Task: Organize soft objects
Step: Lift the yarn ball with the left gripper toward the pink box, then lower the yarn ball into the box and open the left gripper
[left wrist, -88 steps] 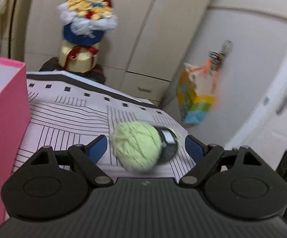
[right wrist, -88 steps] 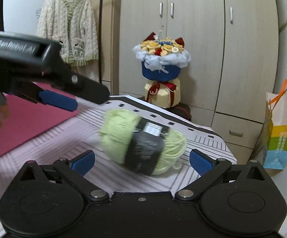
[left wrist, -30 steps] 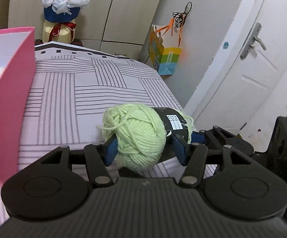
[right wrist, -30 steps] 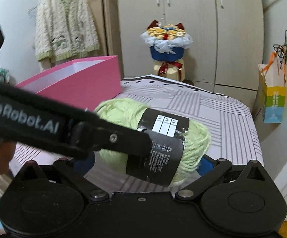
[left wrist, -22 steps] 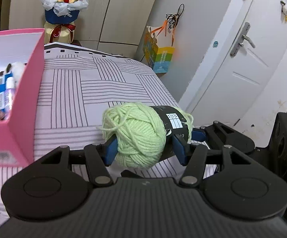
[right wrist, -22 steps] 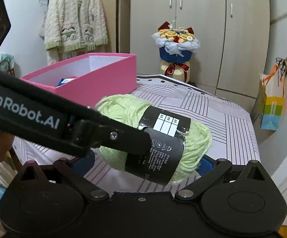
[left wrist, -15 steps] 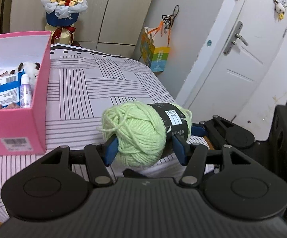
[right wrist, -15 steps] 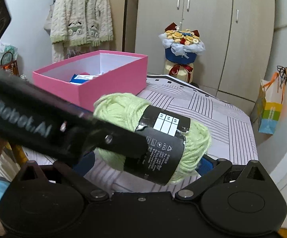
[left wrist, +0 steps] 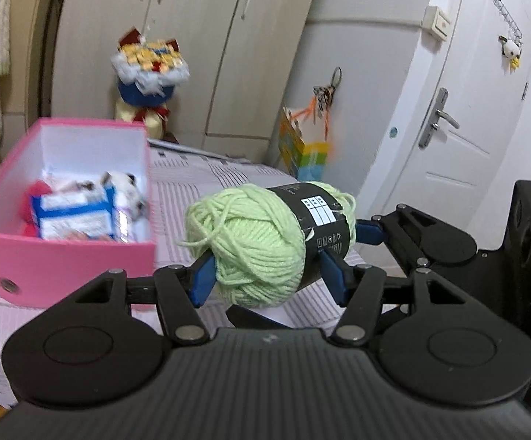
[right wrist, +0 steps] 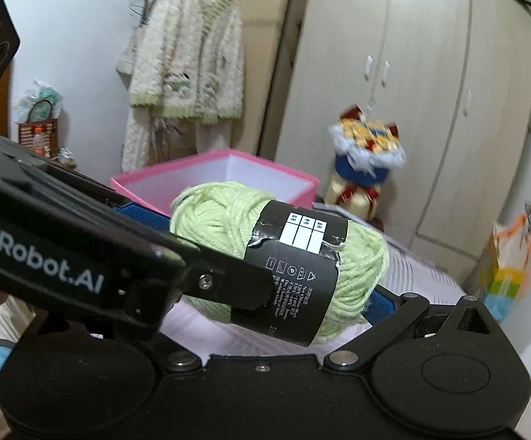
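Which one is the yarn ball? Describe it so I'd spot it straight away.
Find the striped bed with the pink box on it. The yarn is in the air beside that box, gripped between both claws, left claw and right claw. It is the only pale green thing, with a black paper band around it.

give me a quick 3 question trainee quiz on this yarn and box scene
1. True or false: the pink box already holds items.
2. Which gripper grips the yarn? A) left only B) right only C) both
3. Fill in: the band around the yarn is ____.

Key
1. True: packets and a plush toy lie inside.
2. C: the left gripper clamps the front end; the right gripper has a pad against the far end, its other pad hidden.
3. Black.
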The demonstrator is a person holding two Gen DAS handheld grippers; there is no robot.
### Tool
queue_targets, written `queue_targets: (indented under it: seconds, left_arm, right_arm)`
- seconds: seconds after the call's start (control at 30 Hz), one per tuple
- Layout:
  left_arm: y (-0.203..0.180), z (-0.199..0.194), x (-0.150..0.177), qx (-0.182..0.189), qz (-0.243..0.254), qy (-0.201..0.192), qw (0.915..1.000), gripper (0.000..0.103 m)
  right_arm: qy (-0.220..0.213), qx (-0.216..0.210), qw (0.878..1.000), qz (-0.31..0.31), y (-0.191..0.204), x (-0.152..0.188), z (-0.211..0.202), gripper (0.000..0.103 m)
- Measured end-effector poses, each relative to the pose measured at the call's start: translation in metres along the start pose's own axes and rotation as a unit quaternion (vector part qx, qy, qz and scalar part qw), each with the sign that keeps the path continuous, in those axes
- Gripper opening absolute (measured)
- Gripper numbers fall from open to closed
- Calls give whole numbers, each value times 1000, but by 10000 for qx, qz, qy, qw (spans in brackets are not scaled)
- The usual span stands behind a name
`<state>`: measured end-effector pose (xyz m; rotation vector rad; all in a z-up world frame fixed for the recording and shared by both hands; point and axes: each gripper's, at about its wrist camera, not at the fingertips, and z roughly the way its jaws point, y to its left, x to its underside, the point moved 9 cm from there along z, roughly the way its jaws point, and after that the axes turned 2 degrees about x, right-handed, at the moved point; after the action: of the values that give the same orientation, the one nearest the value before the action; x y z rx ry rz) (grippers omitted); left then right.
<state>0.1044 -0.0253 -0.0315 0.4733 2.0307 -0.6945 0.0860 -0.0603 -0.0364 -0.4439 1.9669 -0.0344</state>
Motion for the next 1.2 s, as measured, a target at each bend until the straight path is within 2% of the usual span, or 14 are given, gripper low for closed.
queue_targets:
  seconds: [0.23, 0.4, 0.53, 0.67, 0.73, 0.93, 1.1, 1.2]
  left_arm:
    - [41, -12, -19, -333, -18, -153, 9993, 58]
    - [74, -6, -38, -521, -52, -196, 9984, 58]
    - [102, 12, -46, -513, -392, 18, 9979, 58]
    - [124, 29, -55, -557, -508, 153, 9970, 58]
    - [134, 36, -62, -601, -530, 172, 9966, 58]
    - [166, 56, -82, -687, -772, 266, 9943, 58]
    - [192, 77, -92, -849, -1016, 405, 9904, 58]
    - [207, 94, -97, -848, -1187, 592, 9875, 59]
  right_arm:
    - [-224, -490, 9985, -50, 20, -21, 33, 103]
    - [-308, -734, 9968, -38, 27, -39, 62, 103]
    - [-215, -908, 9952, 278, 24, -44, 89, 103]
    - [-189, -1069, 9929, 495, 19, -53, 112, 103]
    - [-214, -1051, 9928, 526, 16, -57, 123, 98]
    - [-47, -1066, 9936, 382, 12, -72, 159, 97]
    - [365, -1301, 9898, 451, 9, -76, 195, 97]
    - [545, -1228, 9898, 473, 5, -76, 214, 97]
